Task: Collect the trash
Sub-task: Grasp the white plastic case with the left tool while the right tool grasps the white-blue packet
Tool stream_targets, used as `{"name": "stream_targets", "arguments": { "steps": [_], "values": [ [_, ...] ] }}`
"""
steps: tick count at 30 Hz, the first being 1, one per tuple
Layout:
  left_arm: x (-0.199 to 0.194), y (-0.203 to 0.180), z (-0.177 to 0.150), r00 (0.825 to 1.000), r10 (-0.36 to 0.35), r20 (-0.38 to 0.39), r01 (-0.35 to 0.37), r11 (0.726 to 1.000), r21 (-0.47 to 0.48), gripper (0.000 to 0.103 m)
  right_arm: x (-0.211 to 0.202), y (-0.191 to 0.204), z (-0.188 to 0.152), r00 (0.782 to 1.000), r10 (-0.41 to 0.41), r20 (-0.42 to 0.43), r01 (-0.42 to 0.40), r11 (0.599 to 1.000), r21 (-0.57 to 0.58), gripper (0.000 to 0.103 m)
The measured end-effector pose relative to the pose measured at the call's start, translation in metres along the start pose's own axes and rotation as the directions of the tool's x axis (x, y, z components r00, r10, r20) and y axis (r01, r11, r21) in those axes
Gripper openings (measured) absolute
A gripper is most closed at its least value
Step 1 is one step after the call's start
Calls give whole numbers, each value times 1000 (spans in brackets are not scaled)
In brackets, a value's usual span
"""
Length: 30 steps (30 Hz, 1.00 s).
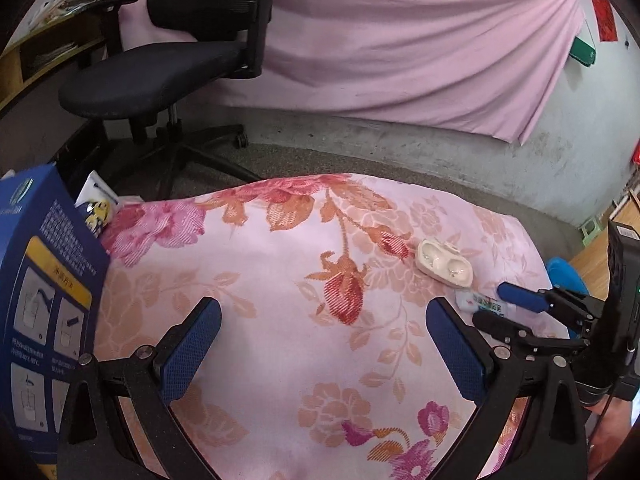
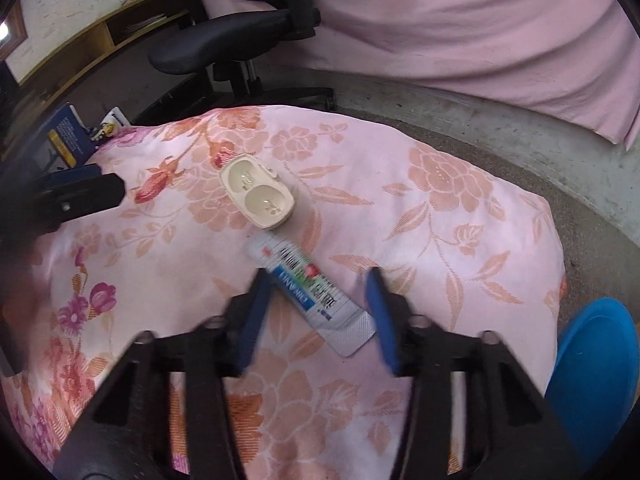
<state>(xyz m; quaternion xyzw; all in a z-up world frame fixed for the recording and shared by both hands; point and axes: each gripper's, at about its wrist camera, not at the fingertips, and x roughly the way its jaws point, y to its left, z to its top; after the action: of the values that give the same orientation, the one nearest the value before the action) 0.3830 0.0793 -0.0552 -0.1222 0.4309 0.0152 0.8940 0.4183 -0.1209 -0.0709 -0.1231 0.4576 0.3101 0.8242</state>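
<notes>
A white and blue sachet (image 2: 308, 292) lies flat on the floral cloth (image 2: 400, 208) of the table. My right gripper (image 2: 318, 278) is open and low over it, one finger on each side, and neither pad (image 2: 378, 312) is pressed against it. The left wrist view shows the same sachet (image 1: 482, 304) beneath the right gripper (image 1: 498, 310). A beige plastic tray with two hollows (image 2: 258, 196) (image 1: 444, 266) sits just beyond the sachet. My left gripper (image 1: 320, 320) is open over bare cloth, with nothing between its fingers.
A tall blue box (image 1: 44, 300) (image 2: 68, 136) stands at the table's left edge, with a small yellow-printed packet (image 1: 98, 208) behind it. A black office chair (image 1: 160, 76) stands past the table. A blue round container (image 2: 596, 380) sits low at the right.
</notes>
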Motion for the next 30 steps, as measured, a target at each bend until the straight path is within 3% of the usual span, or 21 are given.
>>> {"name": "stream_targets", "arguments": {
  "steps": [2,5,13,19,21,25,26,29,30],
  "values": [
    [1,-5,1,1000,-12,-1,12,1000,10,100,-4,-2,-2,1000,6,3,-6,1000,10,53],
    [5,-15,3,999,-38,-8,38,999,34,99,-8,-5,-6,1000,17,1,-17,1000,24,50],
    [27,-49,6,998,-45,-53,54,982,182,99,-23,-42,-18,998,-58,13,56,989,135,47],
    [48,-86,12,998,-42,-50,56,949,310,98,-27,-61,-20,998,-44,35,36,977,211,47],
    [58,-92,9,996,-44,-75,67,942,330,86,-26,-59,-20,998,-46,33,38,977,209,47],
    [79,-100,9,991,-19,-133,66,933,353,73,-25,-59,-19,998,-48,29,41,978,207,47],
    [82,-102,10,991,-17,-135,65,930,361,73,-25,-59,-20,999,-45,30,38,977,210,47],
    [86,-109,8,991,3,-132,49,919,391,54,-27,-59,-22,998,-47,34,39,976,213,47],
    [87,-111,7,992,16,-128,38,913,407,54,-27,-59,-22,998,-51,35,42,976,212,47]
  ]
}}
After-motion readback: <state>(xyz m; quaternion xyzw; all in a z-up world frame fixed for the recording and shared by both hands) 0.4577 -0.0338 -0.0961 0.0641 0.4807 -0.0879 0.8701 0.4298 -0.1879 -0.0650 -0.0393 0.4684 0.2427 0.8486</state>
